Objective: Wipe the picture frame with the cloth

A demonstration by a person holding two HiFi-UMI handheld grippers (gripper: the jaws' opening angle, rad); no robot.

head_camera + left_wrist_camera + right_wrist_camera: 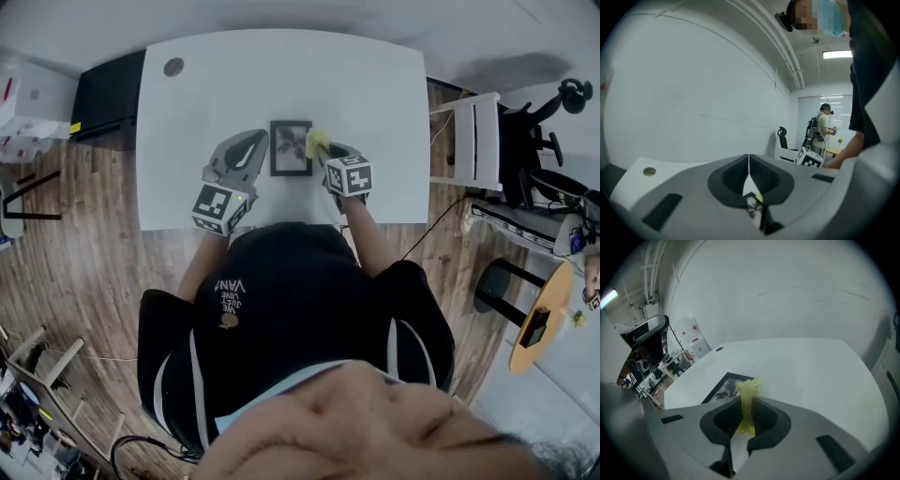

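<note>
A black picture frame (291, 148) lies flat on the white table (206, 103), near its front edge. My right gripper (323, 150) is shut on a yellow cloth (318, 142), which rests at the frame's right edge. In the right gripper view the cloth (749, 394) sticks up out of the closed jaws (749, 404), with the frame (723, 386) just left of it. My left gripper (260, 142) lies by the frame's left side. Its jaws (749, 161) meet with nothing between them, and a sliver of the frame (752, 208) shows beneath them.
A round cable hole (173, 67) is at the table's far left corner. A white chair (478, 141) stands by the table's right side and a black cabinet (108, 94) by its left. Another person (824, 129) stands far off in the room.
</note>
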